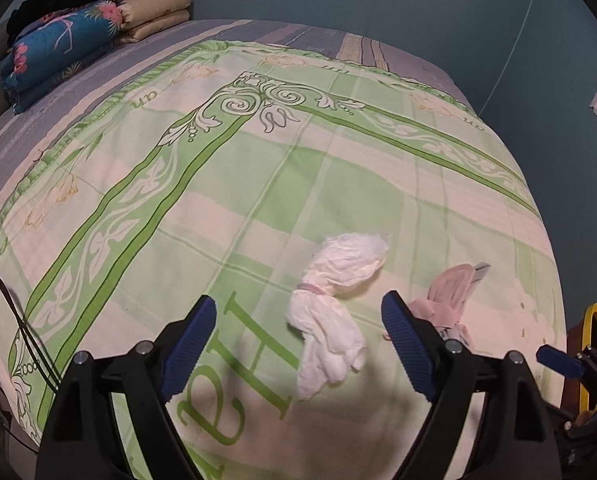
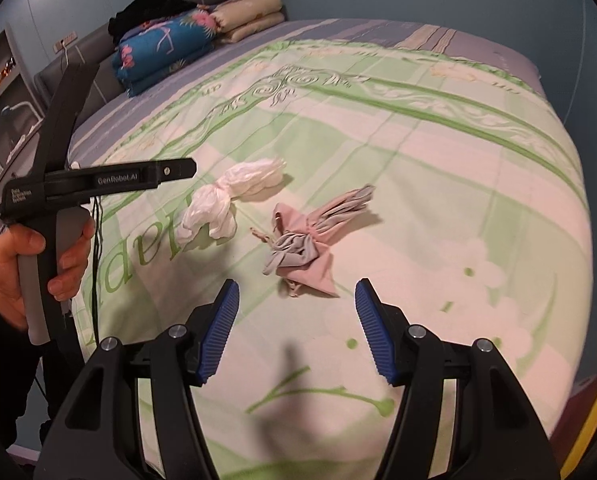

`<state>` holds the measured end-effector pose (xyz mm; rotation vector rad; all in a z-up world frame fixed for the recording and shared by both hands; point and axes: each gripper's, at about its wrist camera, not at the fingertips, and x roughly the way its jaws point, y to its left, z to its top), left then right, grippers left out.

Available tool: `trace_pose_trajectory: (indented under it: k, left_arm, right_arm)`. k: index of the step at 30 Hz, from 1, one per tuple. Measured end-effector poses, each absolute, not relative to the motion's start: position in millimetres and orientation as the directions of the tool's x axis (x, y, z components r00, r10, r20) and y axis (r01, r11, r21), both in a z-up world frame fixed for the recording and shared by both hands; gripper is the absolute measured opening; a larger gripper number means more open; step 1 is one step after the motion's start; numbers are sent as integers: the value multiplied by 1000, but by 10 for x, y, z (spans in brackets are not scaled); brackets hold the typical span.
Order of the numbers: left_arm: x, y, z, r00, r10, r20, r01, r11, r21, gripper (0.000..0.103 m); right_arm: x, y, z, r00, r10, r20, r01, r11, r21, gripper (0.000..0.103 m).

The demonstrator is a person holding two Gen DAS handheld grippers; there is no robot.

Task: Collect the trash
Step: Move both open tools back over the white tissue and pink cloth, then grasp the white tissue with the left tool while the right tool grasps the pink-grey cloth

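A bed point(image 1: 378, 184) spread with a pale green and cream floral cover fills a room with blue-grey walls, folded quilts point(image 2: 166, 50) stacked at its far corner by the headboard. Two knotted bundles lie near each other, not touching, on the cover toward its near edge: a white bundle point(image 1: 334, 304), cinched at its middle, and a pink and grey bundle point(image 2: 308, 246) with loose drawstrings just to its right. The left gripper point(image 1: 298, 344) hangs above the cover with its jaws spread wide and nothing pressed between the blue ribbed pads; in the left wrist view the lower half of the white bundle shows in the gap between them, and the pink and grey bundle is partly hidden behind the right-side finger. The right gripper point(image 2: 296, 330) is likewise open and empty, angled down at the cover, with the pink and grey bundle lying just beyond its fingertips. In the right wrist view a person's hand point(image 2: 26, 264) grips the handle of the left tool at the bed's left side, dark cables trailing beneath it.
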<state>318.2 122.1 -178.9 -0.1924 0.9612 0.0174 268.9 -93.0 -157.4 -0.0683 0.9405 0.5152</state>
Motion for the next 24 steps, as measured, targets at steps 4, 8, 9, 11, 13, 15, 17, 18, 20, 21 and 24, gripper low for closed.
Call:
trace_pose_trajectory:
  k: [4, 8, 9, 11, 13, 15, 17, 18, 20, 21, 24]
  left_arm:
    - [3244, 1272, -1874, 562, -74, -824, -108, 981, -161, 82]
    - [3314, 1273, -1952, 549, -76, -832, -107, 981, -160, 82]
    - [3330, 1272, -1972, 547, -76, -834, -107, 981, -160, 82]
    - [3366, 1258, -2011, 541, -75, -837, -105, 982, -155, 82]
    - [3400, 1254, -2046, 536, -72, -841, -103, 983, -150, 82]
    - [3427, 1253, -2082, 529, -73, -846, -103, 984, -149, 82]
    - [3449, 1256, -2122, 522, -72, -850, -105, 984, -147, 82]
    - [3458, 1258, -2139, 520, -72, -851, -104, 984, -147, 82]
    - [3477, 1256, -2168, 515, -74, -854, -102, 984, -146, 82]
    - [3485, 1239, -2182, 514, -78, -854, -95, 984, -147, 82]
    - [3508, 1197, -2212, 511, -75, -856, -81, 987, -135, 81]
  right_arm:
    - [2773, -816, -1696, 453, 395, -799, -460, 871, 171, 58]
    - [2866, -730, -1801, 438, 391, -810, -465, 869, 168, 58]
    - [2889, -715, -1823, 434, 390, -812, -466, 868, 168, 59]
    - [2928, -681, -1869, 426, 386, -818, -468, 868, 166, 59]
    - [2968, -649, -1906, 423, 379, -823, -471, 868, 158, 59]
    - [3005, -624, -1947, 419, 371, -829, -471, 869, 151, 58]
    - [3047, -616, -1985, 410, 372, -832, -470, 869, 157, 58]
    - [3063, -609, -2002, 409, 372, -833, -469, 869, 157, 58]
    - [3097, -604, -2035, 410, 367, -835, -467, 871, 153, 58]
    - [3107, -600, -2048, 410, 365, -836, -466, 872, 152, 58]
    - [3151, -580, -2082, 403, 364, -840, -466, 871, 153, 58]
